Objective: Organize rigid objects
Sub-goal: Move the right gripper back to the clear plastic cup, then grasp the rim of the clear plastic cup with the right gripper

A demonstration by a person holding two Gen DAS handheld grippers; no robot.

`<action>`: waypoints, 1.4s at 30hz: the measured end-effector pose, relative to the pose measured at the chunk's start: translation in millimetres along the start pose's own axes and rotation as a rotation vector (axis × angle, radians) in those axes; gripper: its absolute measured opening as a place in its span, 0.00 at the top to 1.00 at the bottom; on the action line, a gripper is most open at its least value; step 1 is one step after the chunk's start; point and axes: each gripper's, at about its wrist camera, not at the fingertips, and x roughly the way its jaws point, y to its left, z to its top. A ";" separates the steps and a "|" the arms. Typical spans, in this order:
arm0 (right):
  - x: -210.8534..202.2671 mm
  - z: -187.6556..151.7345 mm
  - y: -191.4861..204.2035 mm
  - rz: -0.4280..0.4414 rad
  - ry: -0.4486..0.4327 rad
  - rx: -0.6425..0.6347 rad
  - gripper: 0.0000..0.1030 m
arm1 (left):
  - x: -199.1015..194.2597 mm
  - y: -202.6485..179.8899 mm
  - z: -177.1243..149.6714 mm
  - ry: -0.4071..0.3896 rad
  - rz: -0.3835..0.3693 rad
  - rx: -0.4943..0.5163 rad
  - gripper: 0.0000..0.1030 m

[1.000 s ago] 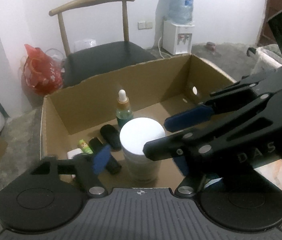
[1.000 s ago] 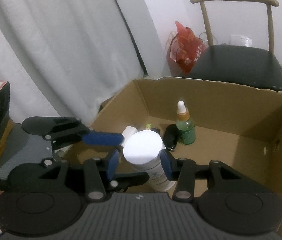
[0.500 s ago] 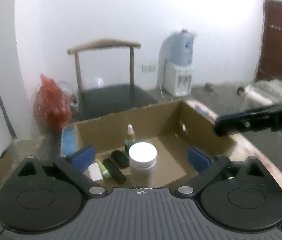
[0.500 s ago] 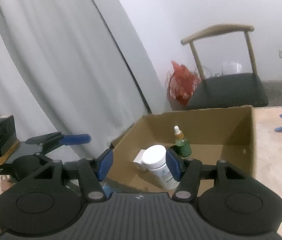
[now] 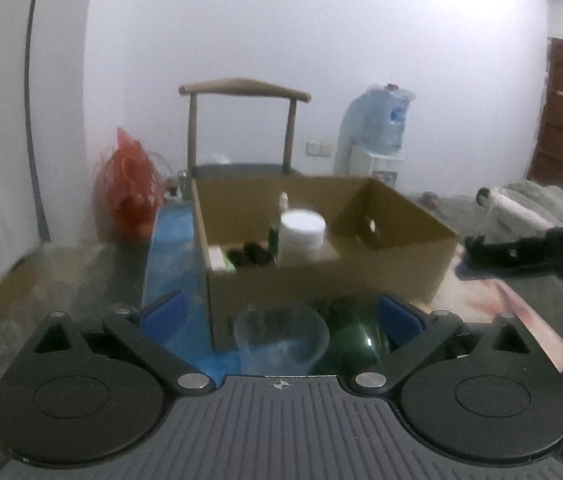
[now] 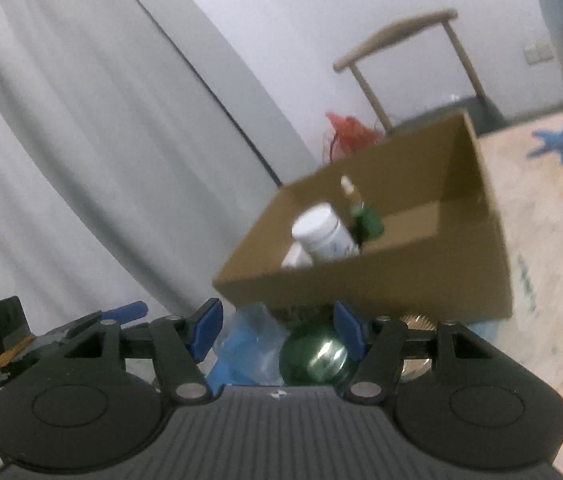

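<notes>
- Your left gripper (image 5: 279, 318) and right gripper (image 6: 275, 332) both hold their fingers apart, empty; the right's are opening.
- The white jar (image 5: 301, 236) stands inside the cardboard box (image 5: 321, 280).
- Next, I judge: the green bottle (image 6: 315, 356) lying before the box.

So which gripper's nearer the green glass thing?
Right. The green glass thing lies between the right gripper's opening jaws, untouched; the left gripper, jaws also opening, has it off by one finger.

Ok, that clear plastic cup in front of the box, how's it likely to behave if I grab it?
The clear cup looks thin-walled and empty, so probably light and likely to flex under a hard squeeze. Standing close beside the green round thing, it may slide or tip if nudged.
</notes>
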 end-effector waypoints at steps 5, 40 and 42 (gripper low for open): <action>30.5 -5.3 18.7 -0.012 0.063 -0.051 0.41 | 11.4 1.8 -18.5 0.025 0.000 0.022 0.01; 142.6 -2.7 60.8 -0.153 0.228 -0.291 0.83 | 57.2 10.4 -49.5 0.042 -0.035 0.021 0.30; 141.4 -3.7 62.3 -0.147 0.228 -0.291 0.83 | 54.5 9.6 -48.2 0.042 -0.029 0.019 0.30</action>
